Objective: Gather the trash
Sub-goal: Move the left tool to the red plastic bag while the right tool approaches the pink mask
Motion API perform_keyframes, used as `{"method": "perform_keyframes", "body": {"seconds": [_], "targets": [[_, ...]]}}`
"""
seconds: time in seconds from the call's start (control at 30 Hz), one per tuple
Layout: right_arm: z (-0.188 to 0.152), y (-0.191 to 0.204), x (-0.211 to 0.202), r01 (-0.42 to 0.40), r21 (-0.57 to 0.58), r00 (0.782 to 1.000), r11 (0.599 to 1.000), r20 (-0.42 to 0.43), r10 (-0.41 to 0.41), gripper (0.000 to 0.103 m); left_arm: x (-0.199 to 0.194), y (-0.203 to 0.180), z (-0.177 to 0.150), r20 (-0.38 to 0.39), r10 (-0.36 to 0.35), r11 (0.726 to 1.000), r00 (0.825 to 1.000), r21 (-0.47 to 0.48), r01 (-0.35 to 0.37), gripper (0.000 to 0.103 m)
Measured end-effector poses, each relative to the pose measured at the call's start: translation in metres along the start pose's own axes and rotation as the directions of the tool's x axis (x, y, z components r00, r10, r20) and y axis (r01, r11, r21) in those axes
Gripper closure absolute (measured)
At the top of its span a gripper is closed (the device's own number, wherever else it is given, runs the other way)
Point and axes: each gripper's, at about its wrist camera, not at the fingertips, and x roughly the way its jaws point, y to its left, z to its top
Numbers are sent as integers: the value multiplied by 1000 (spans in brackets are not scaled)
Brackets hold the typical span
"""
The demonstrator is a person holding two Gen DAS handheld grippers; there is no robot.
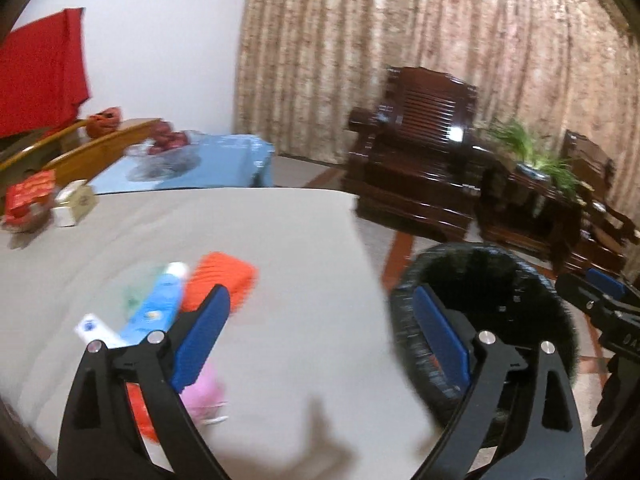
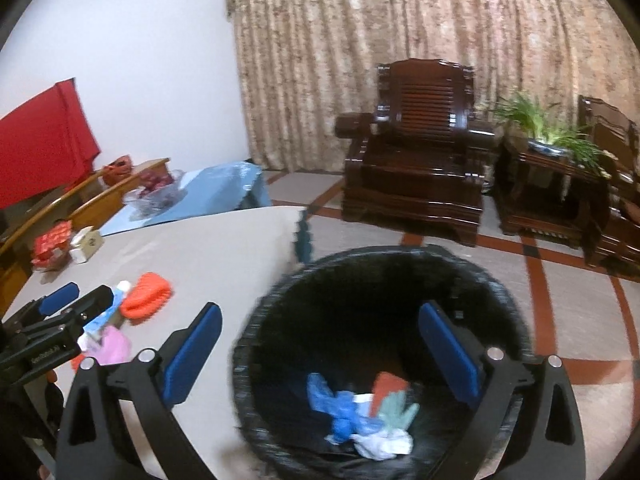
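Both grippers gape wide, empty: right gripper [image 2: 320, 346] above the bin [image 2: 260, 344], where crumpled trash [image 2: 360, 416] lies; left gripper [image 1: 322, 334] over the table [image 1: 280, 240] edge. More litter [image 1: 222, 284] sits on the table beyond.

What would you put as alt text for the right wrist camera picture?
An open, empty right gripper above a black-lined trash bin holding crumpled blue, white, green and red scraps. Left of it, more litter lies on a beige table; dark wooden armchairs and curtains stand behind.
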Motion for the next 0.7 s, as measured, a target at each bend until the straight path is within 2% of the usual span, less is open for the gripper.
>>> {"method": "perform_keyframes", "body": {"seconds": [0.2,0.3,0.53,0.7], "targets": [[-5,51,12,-92,-59,996,994,-11,91,6,-21,54,-10,-7,143,989,990,-34,-143,13],[-10,79,18,-138,-90,990,986,-23,136,6,-29,76,-16,-13,190,981,982,-40,-191,13],[-27,127,30,-203,-142,979,969,-60,197,6,-42,119,-43,-56,241,968,969,-54,-244,13],[-45,152,40,-225,-174,973,959,-88,212,6,-41,140,-63,-101,247,965,964,-69,-254,13]]}}
